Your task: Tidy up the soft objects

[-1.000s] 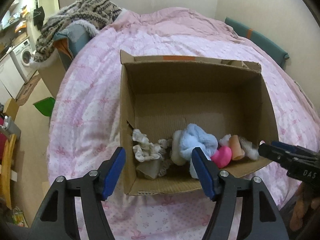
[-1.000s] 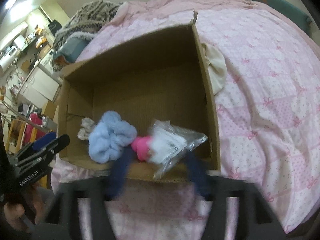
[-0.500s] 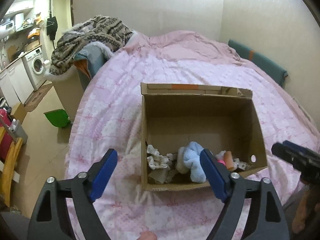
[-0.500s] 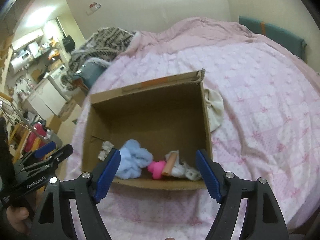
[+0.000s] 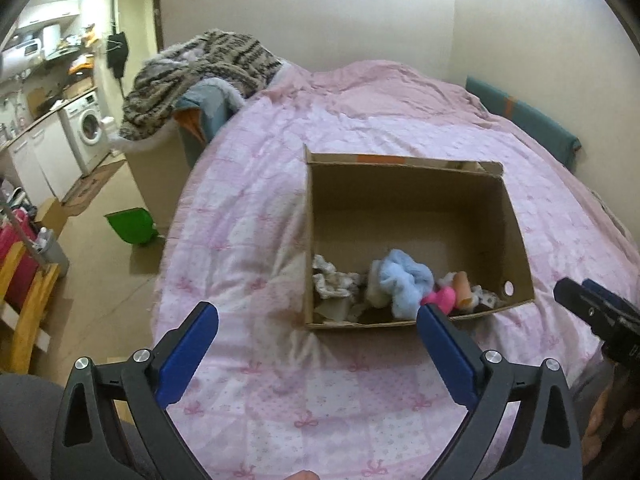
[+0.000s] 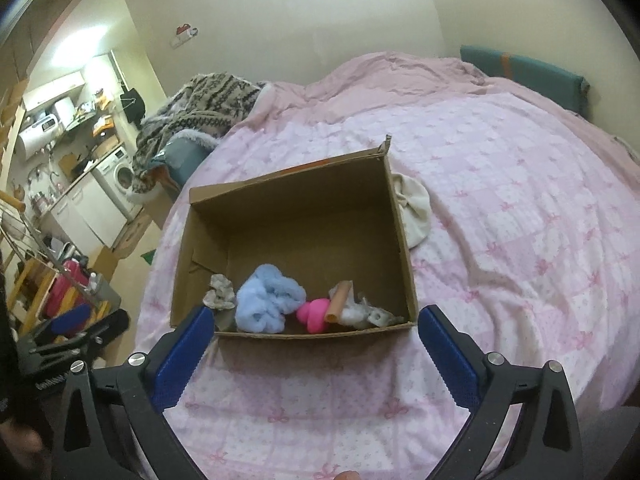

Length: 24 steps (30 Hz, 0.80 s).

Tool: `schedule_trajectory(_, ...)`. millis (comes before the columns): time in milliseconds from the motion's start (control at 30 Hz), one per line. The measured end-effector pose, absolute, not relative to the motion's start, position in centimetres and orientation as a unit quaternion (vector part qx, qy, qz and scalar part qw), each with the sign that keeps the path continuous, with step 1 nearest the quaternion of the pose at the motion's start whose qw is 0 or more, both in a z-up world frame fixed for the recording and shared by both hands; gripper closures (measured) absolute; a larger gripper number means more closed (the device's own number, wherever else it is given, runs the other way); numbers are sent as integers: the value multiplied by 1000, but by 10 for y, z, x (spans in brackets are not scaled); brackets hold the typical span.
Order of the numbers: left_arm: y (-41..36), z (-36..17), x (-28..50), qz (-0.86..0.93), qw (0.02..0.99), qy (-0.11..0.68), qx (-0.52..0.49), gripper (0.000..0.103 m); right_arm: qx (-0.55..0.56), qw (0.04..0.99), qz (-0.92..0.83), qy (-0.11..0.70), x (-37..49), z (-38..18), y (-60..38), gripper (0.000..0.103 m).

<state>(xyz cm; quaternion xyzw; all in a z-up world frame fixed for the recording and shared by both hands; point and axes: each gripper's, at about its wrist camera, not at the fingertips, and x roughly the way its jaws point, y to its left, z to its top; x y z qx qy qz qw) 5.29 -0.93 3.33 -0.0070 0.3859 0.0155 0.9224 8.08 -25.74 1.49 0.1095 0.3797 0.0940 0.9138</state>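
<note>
An open cardboard box [image 5: 516,216] [image 6: 396,216] stands on the pink bed. Along its near wall lie a light blue fluffy cloth [image 5: 404,280] [image 6: 266,296], a pink soft toy [image 5: 440,298] [image 6: 316,314], a tan tube [image 5: 462,284] [image 6: 339,298], a patterned cloth [image 5: 332,280] [image 6: 219,298] and a crinkled clear bag [image 6: 366,312]. My left gripper [image 5: 318,350] is open and empty, held back above the bed in front of the box. My right gripper [image 6: 312,354] is open and empty too, also short of the box.
A cream cloth [image 6: 414,210] lies on the bed against the box's right side. A patterned blanket [image 5: 200,76] is piled at the bed's far left. Floor with a green dustpan [image 5: 130,226] and a washing machine [image 5: 86,128] lies to the left. A teal cushion [image 5: 520,120] lines the right wall.
Both grippers have pulled back and up from the box. The right gripper let go of the clear bag, which now lies in the box, and its jaws stand open.
</note>
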Motion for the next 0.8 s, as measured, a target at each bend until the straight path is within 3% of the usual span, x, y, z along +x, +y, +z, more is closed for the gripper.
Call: schedule_trajectory(800, -10, 12, 67, 7, 914, 406, -24, 4, 59, 914, 78, 394, 92, -4, -238, 0)
